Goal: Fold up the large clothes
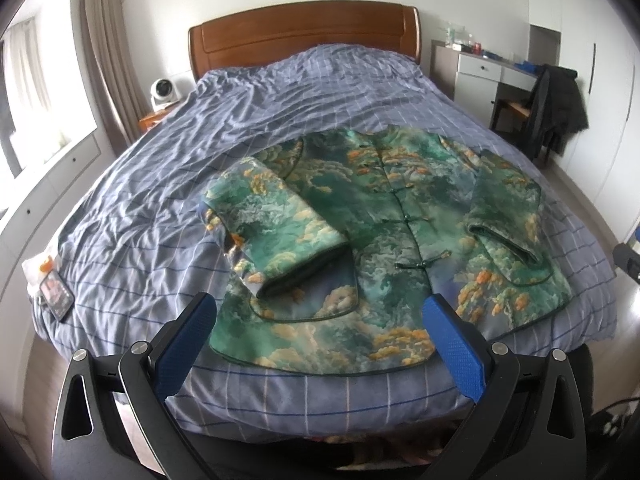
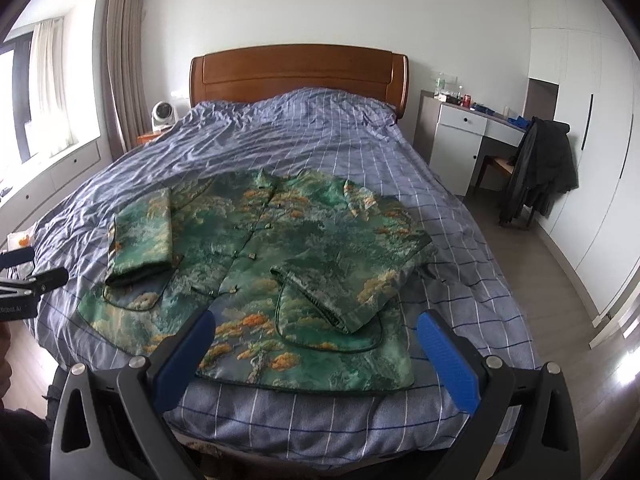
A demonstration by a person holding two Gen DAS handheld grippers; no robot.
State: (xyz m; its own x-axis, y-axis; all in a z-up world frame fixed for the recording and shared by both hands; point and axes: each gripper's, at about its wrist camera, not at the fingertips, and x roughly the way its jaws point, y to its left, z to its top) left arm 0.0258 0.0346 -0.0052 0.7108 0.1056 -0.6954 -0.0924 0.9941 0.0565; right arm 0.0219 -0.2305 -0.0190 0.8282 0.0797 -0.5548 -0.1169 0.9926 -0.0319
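A green jacket [image 1: 380, 216] with orange and blue cloud print lies flat on the bed [image 1: 200, 128], front up, knot buttons down its middle. Both sleeves are folded inward across the chest: the left sleeve [image 1: 276, 220] and the right sleeve [image 1: 508, 204]. In the right wrist view the same jacket [image 2: 288, 248] shows its right sleeve [image 2: 352, 280] crossing the lower front. My left gripper [image 1: 320, 310] hovers open above the jacket's hem, nothing between its blue pads. My right gripper [image 2: 316, 328] is open too, above the hem's right half.
A phone [image 1: 56, 294] and a white bag lie at the bed's left edge. A wooden headboard [image 1: 304, 36] stands behind. A chair draped with a dark coat [image 2: 540, 168] and a white desk [image 2: 464, 136] stand right. A small fan [image 2: 162, 116] sits left.
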